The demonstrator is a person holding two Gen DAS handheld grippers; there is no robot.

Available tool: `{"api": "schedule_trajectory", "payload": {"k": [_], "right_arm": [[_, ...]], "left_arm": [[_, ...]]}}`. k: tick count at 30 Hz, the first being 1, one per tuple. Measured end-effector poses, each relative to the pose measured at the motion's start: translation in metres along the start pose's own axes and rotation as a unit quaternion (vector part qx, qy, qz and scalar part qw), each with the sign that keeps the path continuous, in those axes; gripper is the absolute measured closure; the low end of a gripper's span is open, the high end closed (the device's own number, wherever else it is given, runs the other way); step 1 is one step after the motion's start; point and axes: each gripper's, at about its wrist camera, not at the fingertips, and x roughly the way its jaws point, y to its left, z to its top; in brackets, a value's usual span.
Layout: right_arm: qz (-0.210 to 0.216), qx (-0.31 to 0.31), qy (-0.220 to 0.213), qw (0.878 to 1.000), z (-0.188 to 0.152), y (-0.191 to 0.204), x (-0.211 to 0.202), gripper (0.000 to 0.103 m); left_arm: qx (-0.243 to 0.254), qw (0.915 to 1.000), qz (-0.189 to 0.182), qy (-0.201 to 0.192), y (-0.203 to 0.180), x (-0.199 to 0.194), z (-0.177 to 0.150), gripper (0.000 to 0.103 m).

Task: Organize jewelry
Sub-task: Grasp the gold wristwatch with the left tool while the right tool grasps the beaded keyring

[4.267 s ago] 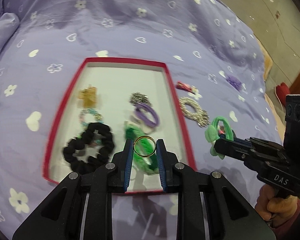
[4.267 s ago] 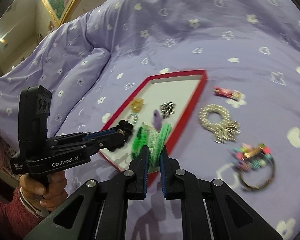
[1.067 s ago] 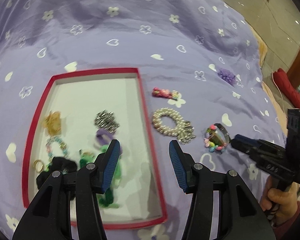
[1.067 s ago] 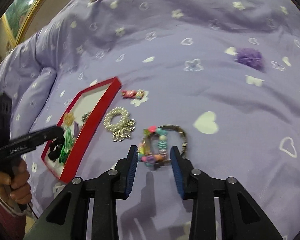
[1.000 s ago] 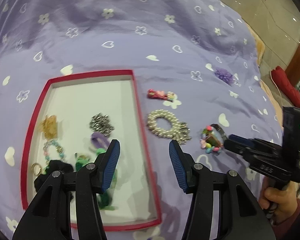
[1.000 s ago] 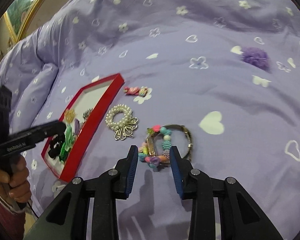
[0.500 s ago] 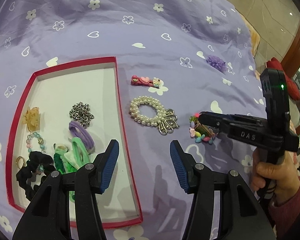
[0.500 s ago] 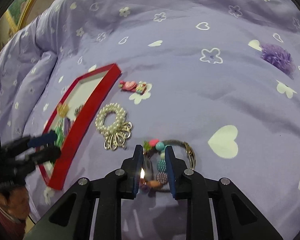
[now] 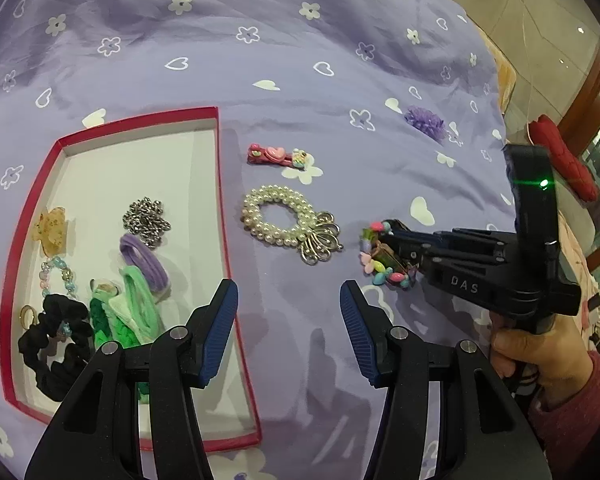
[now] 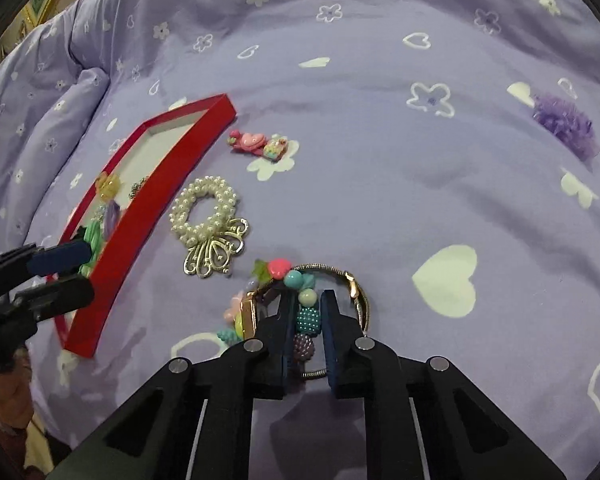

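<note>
A red-rimmed tray [image 9: 222,200] lies on the purple bedspread and holds several hair ties, a chain, a clip and a gold ring [image 9: 27,314]. My left gripper [image 9: 288,304] is open and empty, hovering over the tray's right edge. My right gripper [image 10: 306,312] is shut on the colourful beaded bracelet [image 10: 300,280], which rests on the bedspread; it also shows in the left wrist view [image 9: 384,256]. A pearl bracelet [image 9: 284,220] and a pink hair clip [image 9: 278,156] lie between the tray and the beaded bracelet.
A purple pompom [image 9: 425,122] lies far right on the bedspread, near the bed's edge. A folded ridge of the cover [image 10: 72,100] rises left of the tray [image 10: 148,200]. The floor [image 9: 540,20] lies beyond the bed.
My right gripper has moved down over the beaded bracelet and closed on it. My left gripper has released the gold ring into the tray and swung right, staying open.
</note>
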Motion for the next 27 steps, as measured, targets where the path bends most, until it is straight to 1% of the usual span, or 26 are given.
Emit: {"api": "schedule_trajectory", "payload": {"k": [2,7,10,13,15,18,23,24,25,26,27], "right_arm": [[0.009,0.008,-0.015,1.000,-0.001,0.001,-0.006,0.091],[0.031,0.040,-0.080,0.995,-0.001,-0.002,-0.050,0.091],[0.036,0.055,-0.112,0.992,-0.003,-0.008,-0.077,0.091],[0.046,0.074,-0.140,0.986,-0.010,-0.018,-0.104,0.091],[0.040,0.081,-0.153,0.984,-0.015,-0.025,-0.119,0.091],[0.033,0.097,-0.159,0.982,-0.024,-0.036,-0.128,0.091],[0.038,0.122,-0.146,0.981,-0.045,-0.054,-0.126,0.091],[0.040,0.125,-0.143,0.981,-0.048,-0.055,-0.125,0.091],[0.042,0.127,-0.140,0.981,-0.052,-0.056,-0.124,0.091],[0.043,0.129,-0.138,0.981,-0.054,-0.056,-0.122,0.091],[0.044,0.130,-0.137,0.981,-0.057,-0.056,-0.121,0.091]], "left_arm": [[0.004,1.0000,0.000,0.003,-0.004,0.002,-0.001,0.051],[0.015,0.9998,-0.008,0.008,-0.018,0.007,0.002,0.049],[0.021,0.9996,-0.017,0.011,-0.030,0.013,0.005,0.048],[0.028,0.9992,-0.027,0.014,-0.045,0.019,0.009,0.044],[0.034,0.9990,-0.027,0.015,-0.055,0.027,0.012,0.043],[0.032,0.9988,-0.029,0.025,-0.068,0.043,0.016,0.043],[0.022,0.9985,-0.022,0.045,-0.079,0.068,0.020,0.043],[0.022,0.9985,-0.019,0.047,-0.081,0.072,0.021,0.045],[0.022,0.9984,-0.016,0.049,-0.081,0.075,0.021,0.049],[0.023,0.9983,-0.016,0.050,-0.082,0.078,0.020,0.072],[0.024,0.9980,-0.017,0.055,-0.082,0.080,0.020,0.082]]}}
